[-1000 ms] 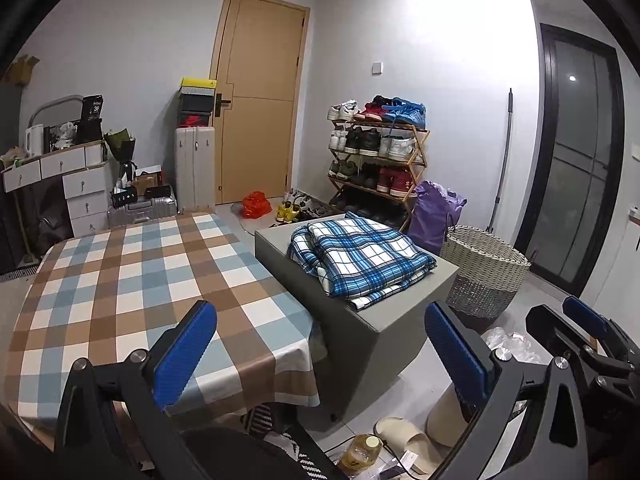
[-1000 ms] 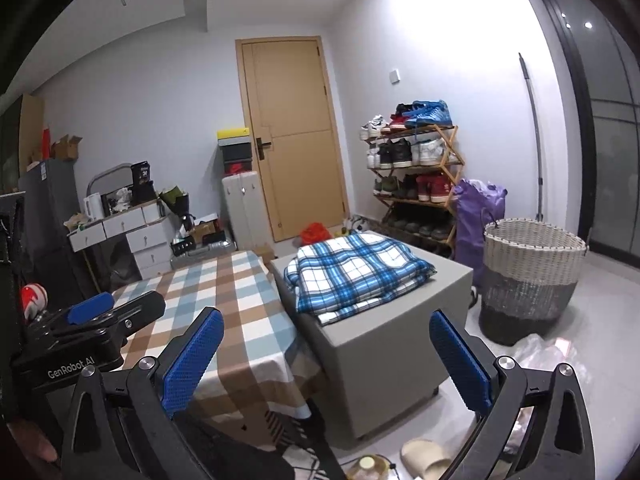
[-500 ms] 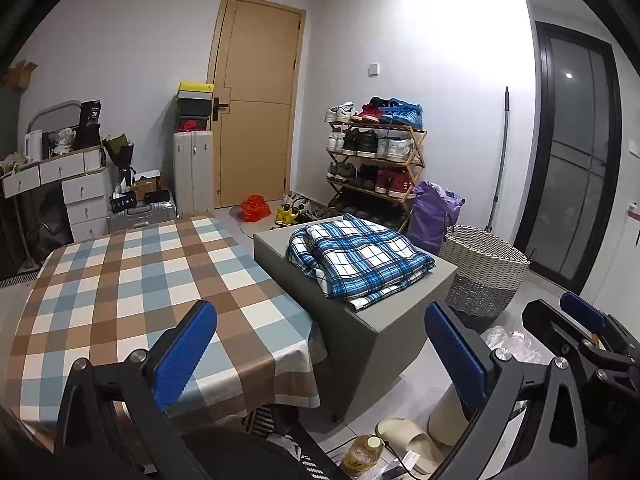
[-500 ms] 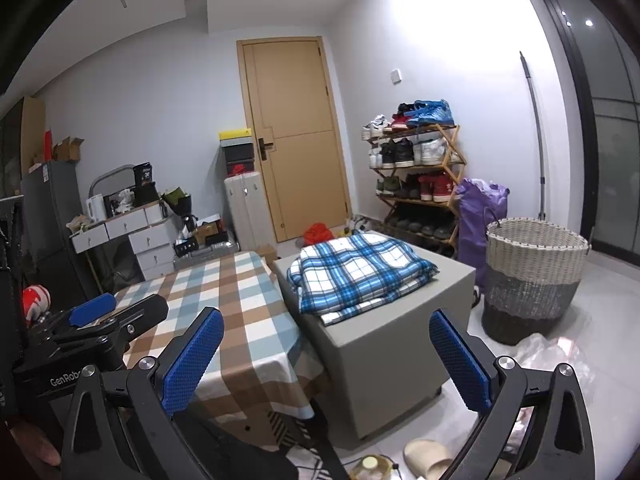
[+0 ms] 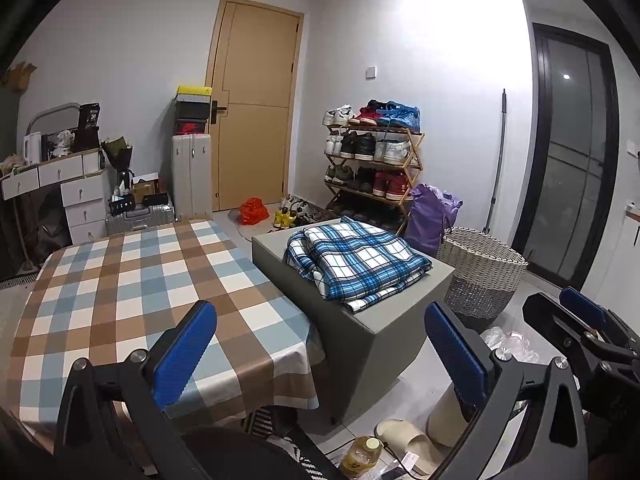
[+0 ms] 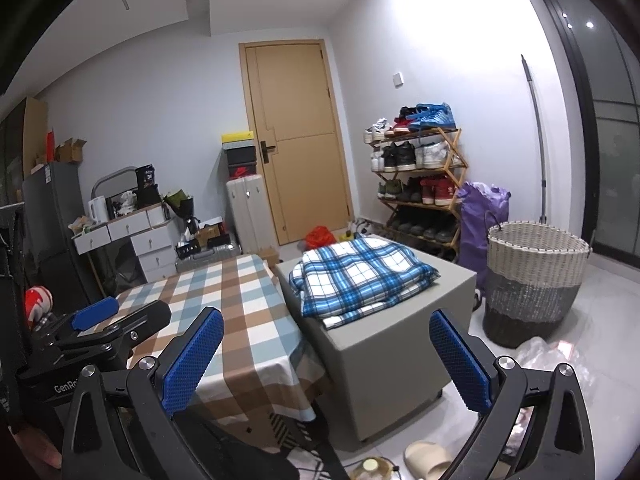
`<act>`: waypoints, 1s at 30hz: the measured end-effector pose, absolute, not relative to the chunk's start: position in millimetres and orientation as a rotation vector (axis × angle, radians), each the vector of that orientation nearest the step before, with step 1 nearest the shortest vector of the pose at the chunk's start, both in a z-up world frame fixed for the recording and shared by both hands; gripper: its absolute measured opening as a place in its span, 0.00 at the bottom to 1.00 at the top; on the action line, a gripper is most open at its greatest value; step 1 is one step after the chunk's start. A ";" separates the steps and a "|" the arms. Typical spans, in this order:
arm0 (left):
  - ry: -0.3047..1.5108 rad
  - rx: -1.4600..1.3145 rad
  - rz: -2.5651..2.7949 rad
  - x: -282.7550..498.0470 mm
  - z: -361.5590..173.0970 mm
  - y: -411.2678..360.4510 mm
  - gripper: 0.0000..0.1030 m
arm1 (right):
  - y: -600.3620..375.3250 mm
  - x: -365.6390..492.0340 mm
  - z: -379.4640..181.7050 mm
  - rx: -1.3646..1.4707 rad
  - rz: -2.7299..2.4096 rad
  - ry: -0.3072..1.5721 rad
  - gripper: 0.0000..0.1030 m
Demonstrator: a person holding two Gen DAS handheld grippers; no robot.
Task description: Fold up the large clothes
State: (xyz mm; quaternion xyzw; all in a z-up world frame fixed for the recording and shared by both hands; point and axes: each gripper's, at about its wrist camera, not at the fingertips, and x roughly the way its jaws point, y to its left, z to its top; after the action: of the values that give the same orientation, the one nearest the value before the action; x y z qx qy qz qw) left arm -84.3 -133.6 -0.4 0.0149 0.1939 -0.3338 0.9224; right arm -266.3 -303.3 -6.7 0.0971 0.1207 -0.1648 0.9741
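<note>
- Grippers first: my left gripper (image 5: 320,346) has its two blue pads spread wide, with nothing between them, held up above the near edge of the table (image 5: 120,280).
- My right gripper (image 6: 326,354) is spread just as wide and holds nothing; it hangs over the gap between the table and the grey box (image 6: 384,356).
- From the right wrist view I see my left gripper low on the left side; from the left wrist view my right gripper shows at the far right edge.
- My blue and white plaid cloth (image 5: 356,260) lies folded in a thick stack on top of the grey box, just right of the table and apart from both grippers.
- The table carries a brown, blue and white checked cover.
- A woven basket (image 6: 534,280) stands on the floor right of the box.
- Farther back, a shoe rack (image 5: 372,160) stands against the right wall, near the tan door (image 5: 256,100).
- A beige slipper (image 5: 404,436) lies on the floor near me.
</note>
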 end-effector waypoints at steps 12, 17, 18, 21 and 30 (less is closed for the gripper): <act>0.378 0.043 -0.709 -88.6 2.0 -134.7 0.99 | -301.6 -266.7 -4.2 0.194 -0.320 0.241 1.00; 0.377 0.047 -0.706 -88.3 1.9 -135.4 0.99 | -304.5 -265.9 -4.2 0.200 -0.321 0.245 1.00; 0.377 0.047 -0.708 -88.4 2.0 -135.5 0.99 | -304.8 -265.9 -4.0 0.201 -0.321 0.244 1.00; 0.376 0.044 -0.708 -88.8 1.9 -135.6 0.99 | -305.6 -264.4 -3.7 0.197 -0.319 0.241 1.00; 0.378 0.053 -0.711 -89.9 2.1 -137.1 0.99 | -304.6 -264.9 -5.0 0.207 -0.318 0.244 1.00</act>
State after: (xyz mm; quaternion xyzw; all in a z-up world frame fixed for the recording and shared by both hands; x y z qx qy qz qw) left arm -89.9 -137.1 2.1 0.0260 0.1839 -0.3461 0.9196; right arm -264.9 -304.6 -5.0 0.1026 0.1208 -0.1577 0.9747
